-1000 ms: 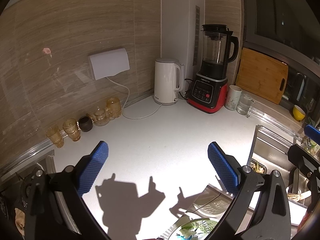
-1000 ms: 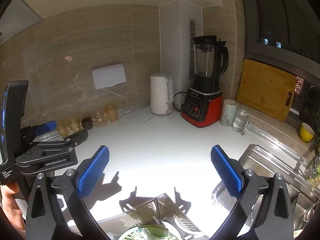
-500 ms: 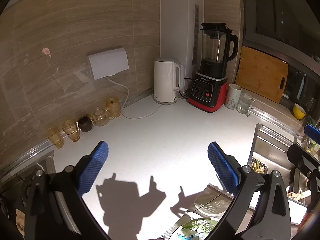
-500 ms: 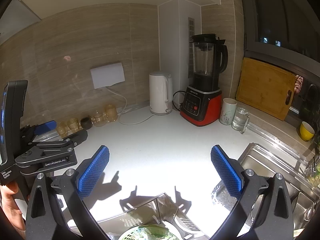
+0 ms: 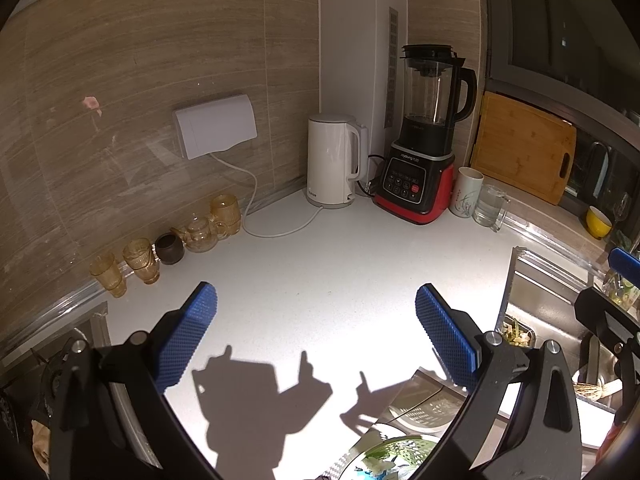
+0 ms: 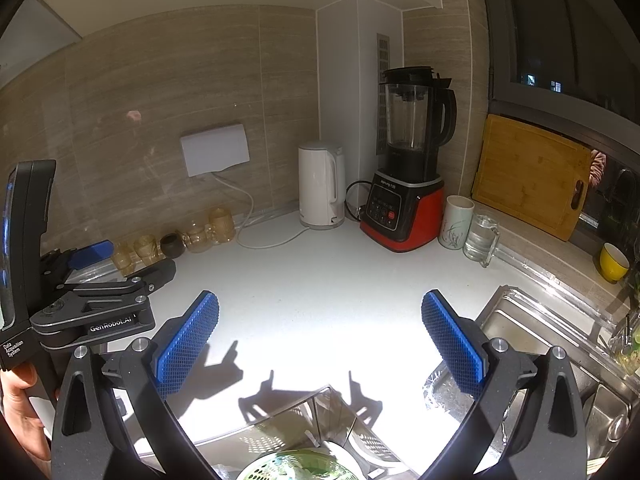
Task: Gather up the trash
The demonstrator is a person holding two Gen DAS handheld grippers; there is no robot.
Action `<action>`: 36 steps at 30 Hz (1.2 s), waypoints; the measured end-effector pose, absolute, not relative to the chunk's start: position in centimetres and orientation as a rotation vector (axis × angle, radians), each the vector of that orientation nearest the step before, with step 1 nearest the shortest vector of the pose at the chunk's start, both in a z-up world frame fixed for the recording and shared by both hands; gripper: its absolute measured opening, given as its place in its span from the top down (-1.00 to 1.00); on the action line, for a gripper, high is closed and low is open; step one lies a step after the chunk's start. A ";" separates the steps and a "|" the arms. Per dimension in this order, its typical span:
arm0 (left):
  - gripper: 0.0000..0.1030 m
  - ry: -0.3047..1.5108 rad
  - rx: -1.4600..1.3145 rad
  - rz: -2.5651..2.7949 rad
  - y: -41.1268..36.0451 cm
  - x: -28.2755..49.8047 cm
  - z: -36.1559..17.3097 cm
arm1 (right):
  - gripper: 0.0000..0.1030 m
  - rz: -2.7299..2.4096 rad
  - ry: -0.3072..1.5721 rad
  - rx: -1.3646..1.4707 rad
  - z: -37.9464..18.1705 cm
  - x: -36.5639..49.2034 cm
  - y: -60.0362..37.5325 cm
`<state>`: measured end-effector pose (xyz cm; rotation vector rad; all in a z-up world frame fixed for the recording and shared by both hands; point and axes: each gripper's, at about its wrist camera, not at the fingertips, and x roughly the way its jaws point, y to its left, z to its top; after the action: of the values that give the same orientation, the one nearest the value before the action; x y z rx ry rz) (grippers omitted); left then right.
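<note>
Two tools, the left tool (image 5: 316,332) and the right tool (image 6: 320,332), are hovering wide open and gripping nothing over the bare counter (image 6: 320,280). Just below them, a green colander (image 6: 298,468) is holding leafy scraps, likely the trash. Reaching down could be risking a knock against the steel rack (image 6: 288,416) around it. Beyond the right tool's right finger, the sink (image 5: 536,308) strainer is holding scraps (image 5: 514,332).

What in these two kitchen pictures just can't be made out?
- Green strainer: cut off by the right view's bottom edge; contents unclear.
- Sink: left view, partly hidden by the left claw; scraps inside too small.
- Window: dark in both views.
</note>
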<state>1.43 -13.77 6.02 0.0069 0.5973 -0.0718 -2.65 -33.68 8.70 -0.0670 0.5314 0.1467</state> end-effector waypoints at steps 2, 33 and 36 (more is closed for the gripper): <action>-0.85 0.599 0.006 -0.072 -13.8 1.4 6.0 | -0.96 0.148 0.533 -0.068 8.7 -2.7 -33.7; -0.85 0.570 0.018 -0.148 -13.7 2.8 5.6 | -0.96 0.140 0.555 -0.063 7.8 -1.6 -34.2; -0.85 0.595 -0.006 -0.140 -13.3 3.2 5.4 | -0.96 0.137 0.556 -0.060 7.8 -1.6 -34.4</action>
<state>3.23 -13.35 5.43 -0.0061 0.5951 -0.1405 -1.59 -34.36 7.78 -0.0602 0.5563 0.1374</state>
